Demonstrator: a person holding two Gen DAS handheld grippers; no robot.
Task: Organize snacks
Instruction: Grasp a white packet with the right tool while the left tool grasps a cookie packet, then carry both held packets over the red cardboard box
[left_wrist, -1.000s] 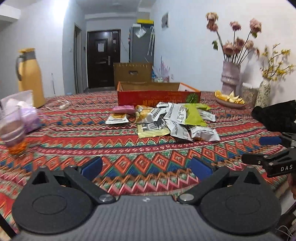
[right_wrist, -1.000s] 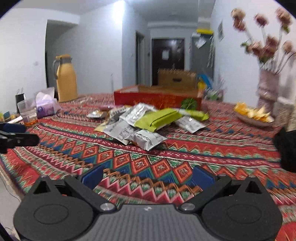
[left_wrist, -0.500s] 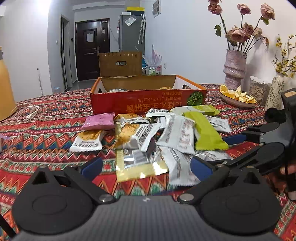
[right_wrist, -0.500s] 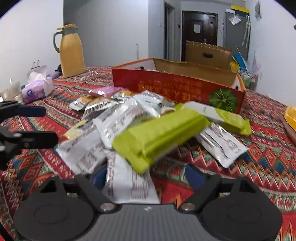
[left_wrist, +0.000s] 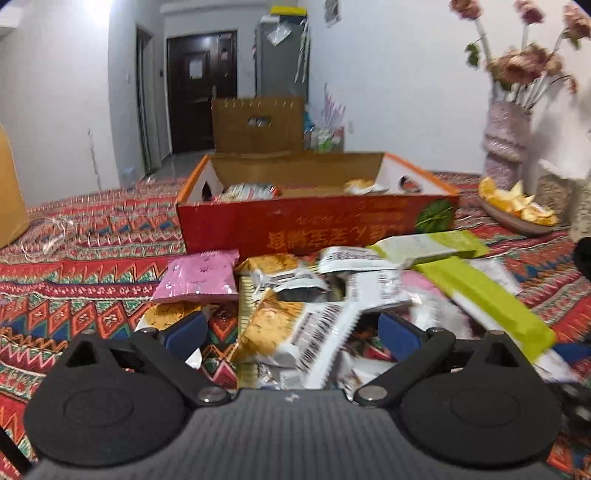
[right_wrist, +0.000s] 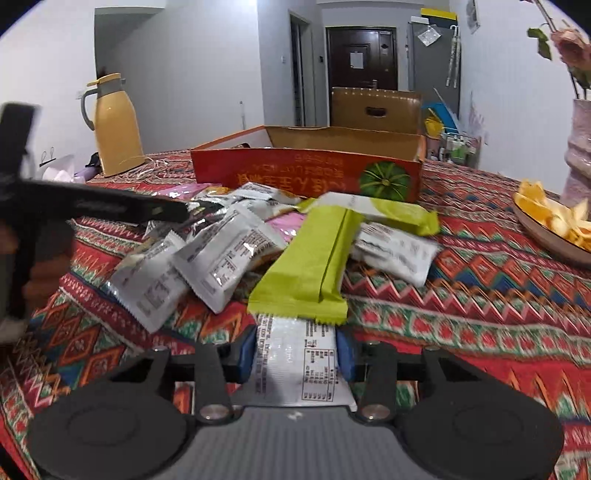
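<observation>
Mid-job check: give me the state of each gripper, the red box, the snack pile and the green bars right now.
right gripper: jaws just closing, pads against a white packet.
left gripper: open over an orange-and-white packet.
red box: open-topped, a few snacks inside.
snack pile: loose, overlapping on the tablecloth.
green bars: lying crossed atop the pile.

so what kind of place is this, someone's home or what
Most likely a lived-in home, a dining or living area. A table with a patterned cloth holds a vase of flowers and a yellow jug, and a hallway leads to a dark front door.
</observation>
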